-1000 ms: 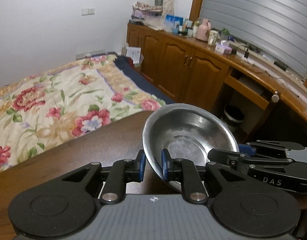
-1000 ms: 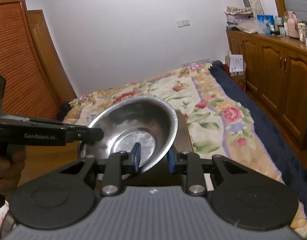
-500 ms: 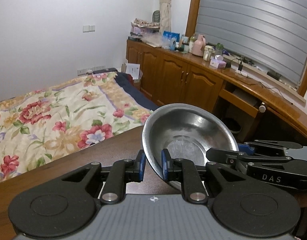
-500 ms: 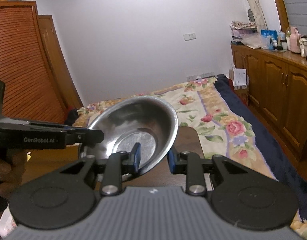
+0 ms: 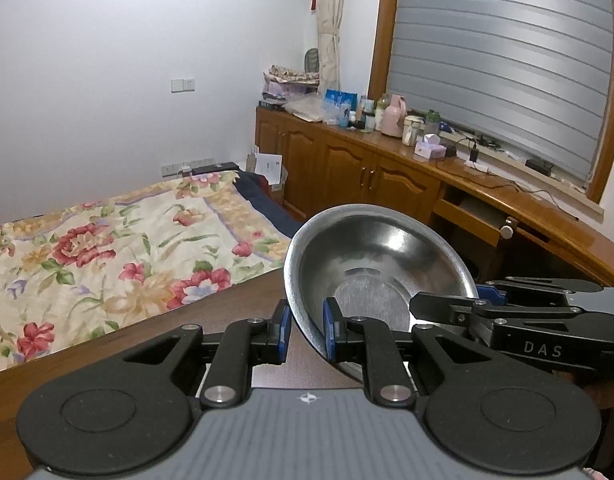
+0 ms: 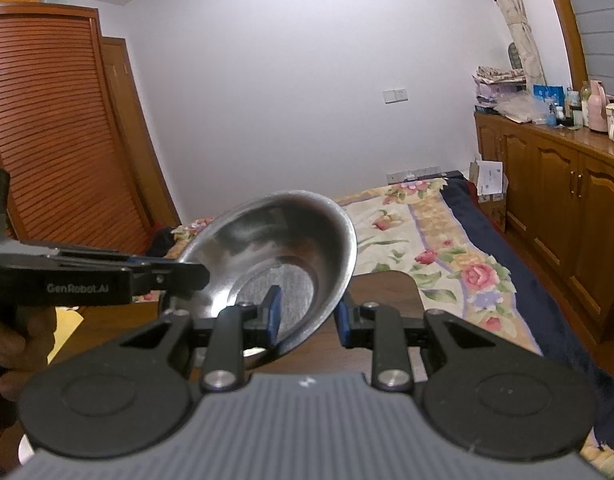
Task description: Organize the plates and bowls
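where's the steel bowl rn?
Steel bowl is lifted and tilted above the wooden table, its rim between both tongs: left tongs at its left edge, right tongs at the opposite edge, the floral bed behind.

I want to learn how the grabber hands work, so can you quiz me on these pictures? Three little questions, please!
1. True or false: only one gripper holds the steel bowl.
2. What lies beyond the wooden table? A) a sofa B) a bed with a flowery cover C) a bathtub
3. Fill in: the left gripper and the right gripper each pinch the bowl by its ____.

Key: 1 false, both hold it; 2 B; 3 rim.
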The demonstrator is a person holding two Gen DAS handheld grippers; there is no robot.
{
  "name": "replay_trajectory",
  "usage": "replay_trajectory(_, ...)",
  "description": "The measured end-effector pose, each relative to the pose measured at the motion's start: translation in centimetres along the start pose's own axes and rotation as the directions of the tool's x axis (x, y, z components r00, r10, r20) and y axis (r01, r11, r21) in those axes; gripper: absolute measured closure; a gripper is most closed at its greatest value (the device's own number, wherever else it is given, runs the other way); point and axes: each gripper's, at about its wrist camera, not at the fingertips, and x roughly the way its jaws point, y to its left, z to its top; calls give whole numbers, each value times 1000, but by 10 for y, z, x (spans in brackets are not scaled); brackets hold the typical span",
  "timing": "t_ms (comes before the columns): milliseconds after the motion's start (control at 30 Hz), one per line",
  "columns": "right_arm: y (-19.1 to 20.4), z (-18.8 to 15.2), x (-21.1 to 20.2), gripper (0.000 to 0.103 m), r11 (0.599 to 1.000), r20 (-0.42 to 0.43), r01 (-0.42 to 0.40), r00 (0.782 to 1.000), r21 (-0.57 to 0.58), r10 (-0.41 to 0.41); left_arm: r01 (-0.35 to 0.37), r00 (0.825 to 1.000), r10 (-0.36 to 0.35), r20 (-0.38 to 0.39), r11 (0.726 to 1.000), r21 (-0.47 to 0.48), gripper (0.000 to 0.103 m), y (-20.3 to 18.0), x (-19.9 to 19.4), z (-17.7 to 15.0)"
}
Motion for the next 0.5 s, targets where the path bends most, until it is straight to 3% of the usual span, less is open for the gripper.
replay_trajectory(500, 21, -8, -25, 73, 998, 12, -66, 998, -20, 66, -35, 998, 34, 46, 999, 12, 84, -12, -60, -23)
